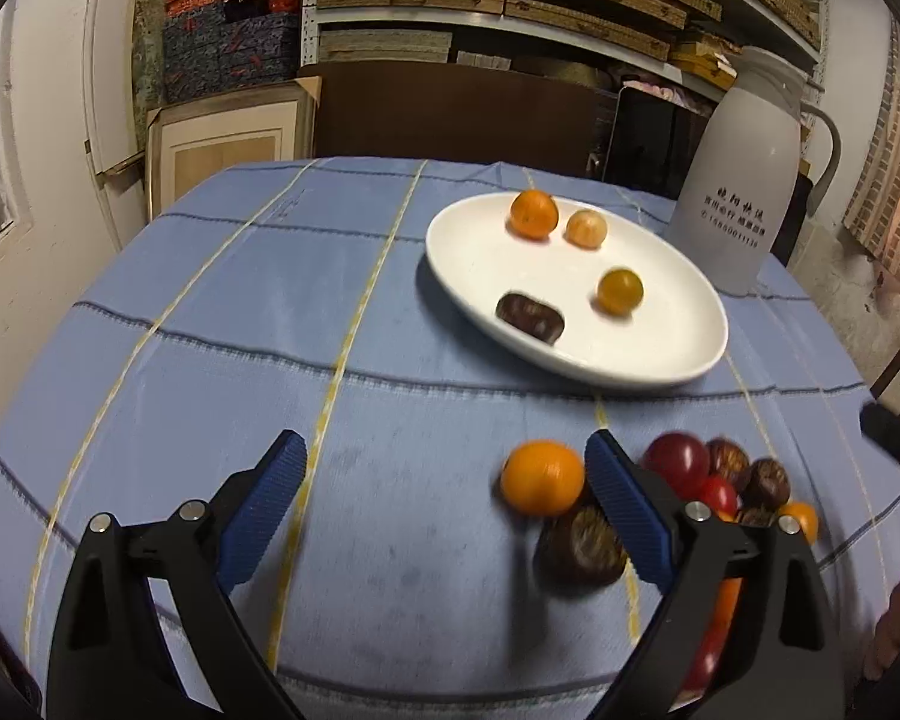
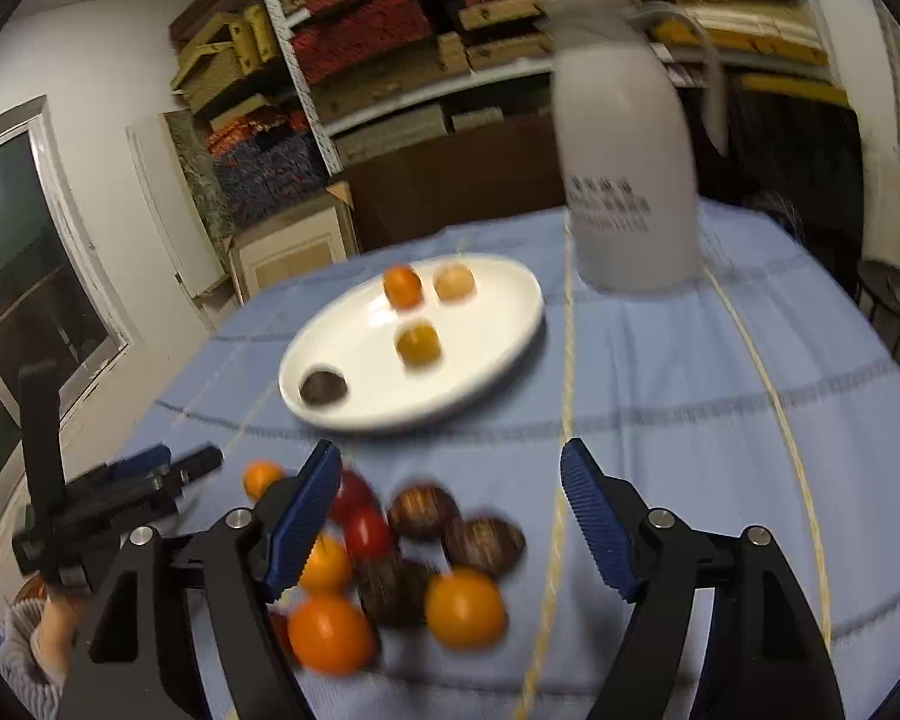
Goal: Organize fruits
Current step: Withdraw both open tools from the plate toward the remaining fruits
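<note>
The left claw (image 1: 444, 468) hangs released over the blue checked cloth of the bench (image 1: 210, 330), its blue pads wide apart with nothing between them. Just inside its right pad, at about 3 o'clock from the claw's middle, sits a loose orange (image 1: 543, 478), with a dark brown fruit (image 1: 579, 546) touching it on the near side. Beyond that pad, a heap of red, brown and orange fruits (image 1: 720, 480) crowds together.

At 1 o'clock from the left claw, the white plate (image 1: 486, 258) carries four pieces well apart from the heap: two orange ones at its far rim, a yellowish one nearer the middle, and a dark brown one at the near edge. A pale jug (image 1: 732, 180) with printed lettering stands just beside the plate at 2 o'clock.

The right claw (image 2: 450, 474) is likewise released and empty, poised above the same heap (image 2: 402, 558), which lies at 7 o'clock from its middle. The view is blurred.
</note>
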`<state>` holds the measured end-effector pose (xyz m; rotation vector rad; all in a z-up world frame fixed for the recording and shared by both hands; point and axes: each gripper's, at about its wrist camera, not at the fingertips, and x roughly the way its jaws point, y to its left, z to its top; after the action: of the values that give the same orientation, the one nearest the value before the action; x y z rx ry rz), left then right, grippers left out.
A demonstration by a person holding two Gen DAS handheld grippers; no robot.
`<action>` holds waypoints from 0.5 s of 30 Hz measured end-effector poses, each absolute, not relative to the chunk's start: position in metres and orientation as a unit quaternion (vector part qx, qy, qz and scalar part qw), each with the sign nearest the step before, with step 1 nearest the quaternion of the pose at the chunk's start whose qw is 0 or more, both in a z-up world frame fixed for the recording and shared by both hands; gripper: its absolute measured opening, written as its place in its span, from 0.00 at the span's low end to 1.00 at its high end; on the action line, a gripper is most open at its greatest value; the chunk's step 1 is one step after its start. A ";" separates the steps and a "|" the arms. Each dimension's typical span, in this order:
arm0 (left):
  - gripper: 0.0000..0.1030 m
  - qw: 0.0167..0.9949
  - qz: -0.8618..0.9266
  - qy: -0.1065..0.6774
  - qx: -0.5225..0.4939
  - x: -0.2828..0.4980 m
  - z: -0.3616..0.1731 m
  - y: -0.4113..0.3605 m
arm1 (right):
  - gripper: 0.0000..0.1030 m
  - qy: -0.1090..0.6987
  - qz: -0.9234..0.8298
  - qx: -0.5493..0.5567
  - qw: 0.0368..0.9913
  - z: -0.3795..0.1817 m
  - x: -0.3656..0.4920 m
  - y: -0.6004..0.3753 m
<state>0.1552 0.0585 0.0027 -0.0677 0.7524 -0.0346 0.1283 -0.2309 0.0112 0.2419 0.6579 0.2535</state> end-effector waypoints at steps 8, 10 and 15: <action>0.89 0.928 -0.018 0.373 0.006 0.157 -0.010 0.040 | 0.78 0.333 0.113 0.139 0.926 0.001 0.115 -0.247; 0.90 0.925 -0.018 0.380 0.017 0.163 -0.016 0.037 | 0.78 0.338 0.116 0.137 0.924 -0.001 0.116 -0.245; 0.95 0.922 -0.013 0.385 0.037 0.169 -0.023 0.035 | 0.78 0.338 0.119 0.125 0.925 -0.001 0.113 -0.240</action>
<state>0.1694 0.0354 -0.0228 0.0770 0.7904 -0.0272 0.1126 -0.2401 -0.0007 0.2558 0.6932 0.2446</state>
